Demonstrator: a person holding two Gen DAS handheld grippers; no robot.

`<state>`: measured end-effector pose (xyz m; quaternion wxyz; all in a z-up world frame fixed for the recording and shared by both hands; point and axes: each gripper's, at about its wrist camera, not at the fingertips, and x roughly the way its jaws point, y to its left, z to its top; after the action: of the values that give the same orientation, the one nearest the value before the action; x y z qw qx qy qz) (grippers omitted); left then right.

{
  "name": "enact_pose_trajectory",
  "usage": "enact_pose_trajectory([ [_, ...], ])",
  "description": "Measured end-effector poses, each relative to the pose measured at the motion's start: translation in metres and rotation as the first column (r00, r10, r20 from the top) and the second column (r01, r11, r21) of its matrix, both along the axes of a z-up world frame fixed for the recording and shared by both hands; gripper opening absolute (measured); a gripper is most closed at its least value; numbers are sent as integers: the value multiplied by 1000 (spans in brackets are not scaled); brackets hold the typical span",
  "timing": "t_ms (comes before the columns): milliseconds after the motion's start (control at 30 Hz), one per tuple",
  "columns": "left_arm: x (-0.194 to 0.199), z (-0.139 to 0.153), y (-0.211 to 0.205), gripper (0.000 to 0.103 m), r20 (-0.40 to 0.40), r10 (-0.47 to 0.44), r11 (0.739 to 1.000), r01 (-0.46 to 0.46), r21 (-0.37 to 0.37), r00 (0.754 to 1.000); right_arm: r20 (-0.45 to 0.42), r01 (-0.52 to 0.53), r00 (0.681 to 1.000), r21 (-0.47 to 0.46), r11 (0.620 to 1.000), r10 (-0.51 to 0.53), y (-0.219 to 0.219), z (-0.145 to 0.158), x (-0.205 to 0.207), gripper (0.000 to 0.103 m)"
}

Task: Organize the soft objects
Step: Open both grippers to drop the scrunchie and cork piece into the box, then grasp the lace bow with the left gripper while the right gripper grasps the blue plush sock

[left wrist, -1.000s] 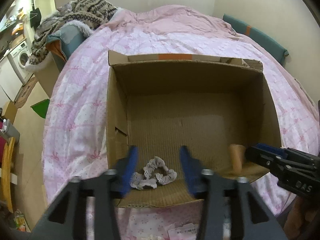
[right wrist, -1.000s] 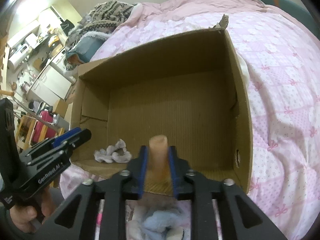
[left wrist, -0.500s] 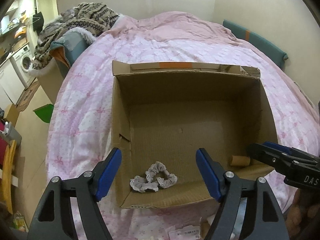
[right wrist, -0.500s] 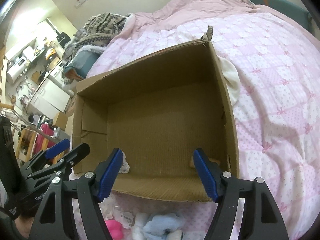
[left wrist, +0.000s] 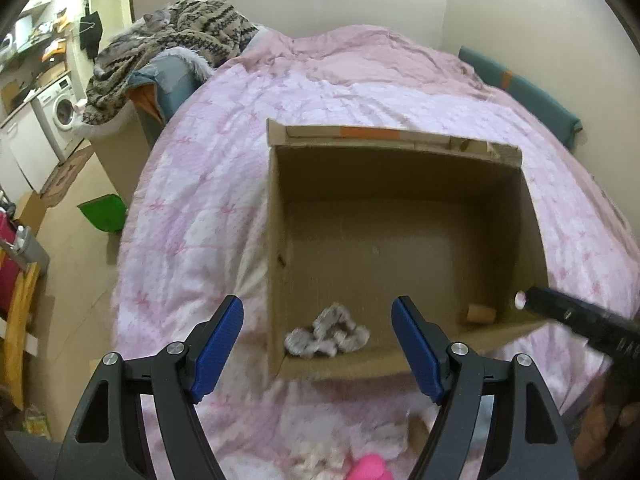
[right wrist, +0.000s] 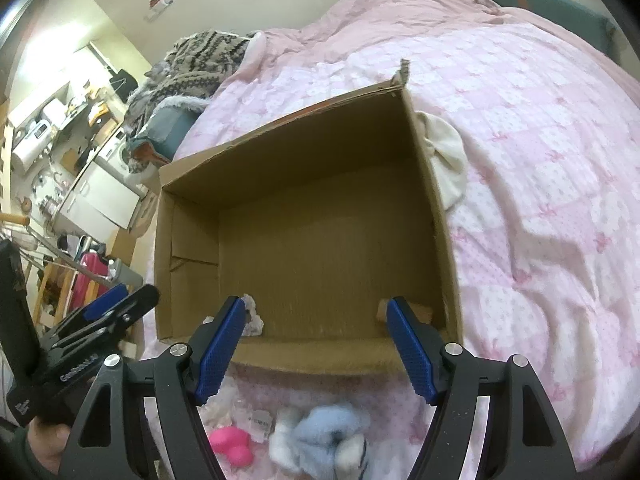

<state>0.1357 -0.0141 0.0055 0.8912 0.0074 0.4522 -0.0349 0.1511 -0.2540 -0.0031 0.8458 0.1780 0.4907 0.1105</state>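
Note:
An open cardboard box stands on the pink bed. Inside, at its near wall, lie a grey lace scrunchie on the left and a small tan soft piece in the right corner. My left gripper is open and empty, held above the box's near edge. My right gripper is open and empty, also just short of the near edge. Below it on the bed lie a light blue fluffy thing and a pink soft thing.
The pink quilted bedspread surrounds the box. A cream cloth lies by the box's right wall. A patterned blanket is heaped at the bed's far left. Floor, a green bin and a washing machine lie left.
My right gripper opened and dropped the tan piece into the box's right corner. My left gripper opened off the scrunchie. Both grippers drew back and up from the box.

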Motion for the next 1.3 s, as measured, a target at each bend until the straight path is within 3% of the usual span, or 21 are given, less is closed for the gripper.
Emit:
enact_pose_trajectory([
  [533,-50,1,22,74,-57,48,998,-50,-33,997,-14,47,999,35,998,-47,-13,10,-41,77],
  [700,-58,0,17,74,-57,15,999,-17,-34,998,-32,41,999,38,998,-40,-11,5,-55,77],
  [867,-65,1,14,74,-56,8,999,-11,-46,998,-82,25,996,39,999,-22,-3,-4,-62,91],
  [1100,-65,-11,29,75,-103,77,994,-83,-64,992,-128,49,991,76,996,-39,-16,-13,-68,91],
  [1300,-59,-24,42,75,-166,143,982,-161,-96,976,-265,84,963,132,988,-46,-19,-40,-64,91],
])
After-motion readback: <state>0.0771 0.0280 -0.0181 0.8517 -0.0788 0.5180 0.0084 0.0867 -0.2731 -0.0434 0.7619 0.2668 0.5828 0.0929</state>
